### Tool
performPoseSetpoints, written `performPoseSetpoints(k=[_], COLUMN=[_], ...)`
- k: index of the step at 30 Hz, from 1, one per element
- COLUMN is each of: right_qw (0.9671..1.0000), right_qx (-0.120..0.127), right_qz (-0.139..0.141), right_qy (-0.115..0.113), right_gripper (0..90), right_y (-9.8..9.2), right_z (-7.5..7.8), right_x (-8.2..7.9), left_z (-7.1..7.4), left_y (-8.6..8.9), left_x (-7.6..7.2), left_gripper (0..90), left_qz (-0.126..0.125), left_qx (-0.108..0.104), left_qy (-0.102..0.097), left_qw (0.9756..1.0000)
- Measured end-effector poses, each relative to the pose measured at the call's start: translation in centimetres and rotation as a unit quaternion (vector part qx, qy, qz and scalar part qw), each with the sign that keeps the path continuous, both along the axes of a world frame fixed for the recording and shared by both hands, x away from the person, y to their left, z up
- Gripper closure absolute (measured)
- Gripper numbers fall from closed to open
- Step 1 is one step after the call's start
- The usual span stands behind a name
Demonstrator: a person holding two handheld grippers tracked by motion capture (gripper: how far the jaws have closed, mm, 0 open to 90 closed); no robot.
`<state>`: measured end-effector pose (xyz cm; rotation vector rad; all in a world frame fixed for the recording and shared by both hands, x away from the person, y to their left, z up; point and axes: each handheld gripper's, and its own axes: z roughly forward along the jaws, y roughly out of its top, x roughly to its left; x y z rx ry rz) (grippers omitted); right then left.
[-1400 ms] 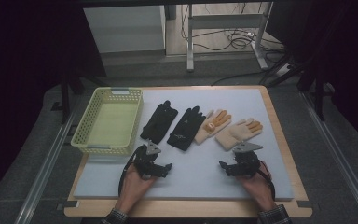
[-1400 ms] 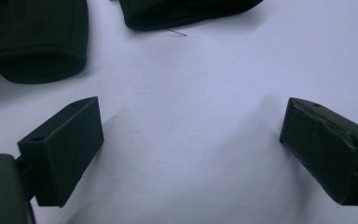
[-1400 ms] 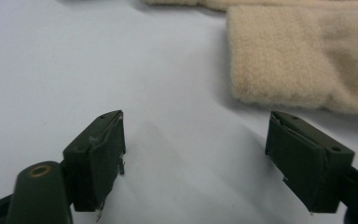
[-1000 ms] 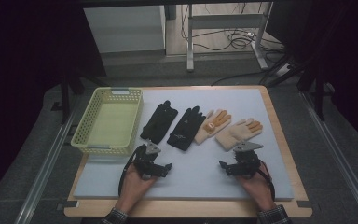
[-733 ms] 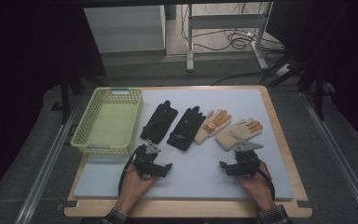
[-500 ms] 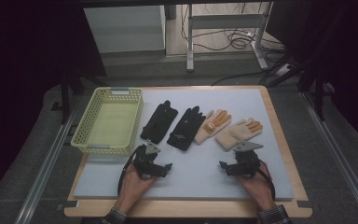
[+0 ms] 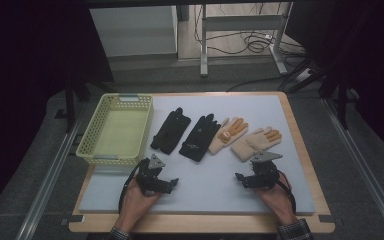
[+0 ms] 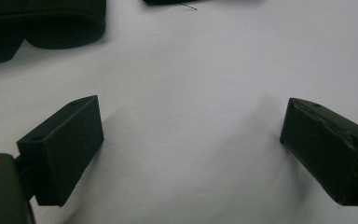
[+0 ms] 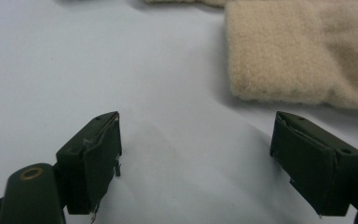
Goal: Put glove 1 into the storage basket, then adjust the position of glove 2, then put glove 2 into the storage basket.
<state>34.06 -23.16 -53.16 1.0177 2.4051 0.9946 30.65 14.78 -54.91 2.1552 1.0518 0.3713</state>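
Two black gloves [image 7: 170, 130] [image 7: 200, 137] and two beige gloves with orange fingertips [image 7: 228, 134] [image 7: 256, 142] lie in a row across the pale mat. My left gripper [image 7: 172, 183] rests on the mat in front of the black gloves, open and holding nothing. In the left gripper view [image 8: 191, 140] a black glove cuff [image 8: 42, 25] lies ahead at upper left. My right gripper [image 7: 240, 178] sits open on the mat just in front of the right beige glove. In the right gripper view [image 9: 196, 140] its beige cuff [image 9: 303, 60] lies ahead at upper right.
A yellow mesh basket [image 7: 95, 140] stands at the mat's left side, with nothing in it. The mat [image 7: 205, 190] lies on a wooden board [image 7: 200, 225] with metal rails on both sides. Cables and table legs are on the floor beyond.
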Motion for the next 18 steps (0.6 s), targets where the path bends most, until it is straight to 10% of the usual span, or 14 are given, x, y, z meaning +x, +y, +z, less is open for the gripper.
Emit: performPoseSetpoints(k=[18], right_qw=[0.9991], right_qx=[0.002], right_qz=[0.040], right_qy=[0.016], right_gripper=[16.4], right_y=[4.0], right_z=[1.3], right_x=[1.3], left_z=[0.0], left_y=[0.0], left_x=[0.0], left_gripper=[6.1], left_qz=[0.000], left_qx=[0.000], left_qy=[-0.003], left_qw=[1.0000])
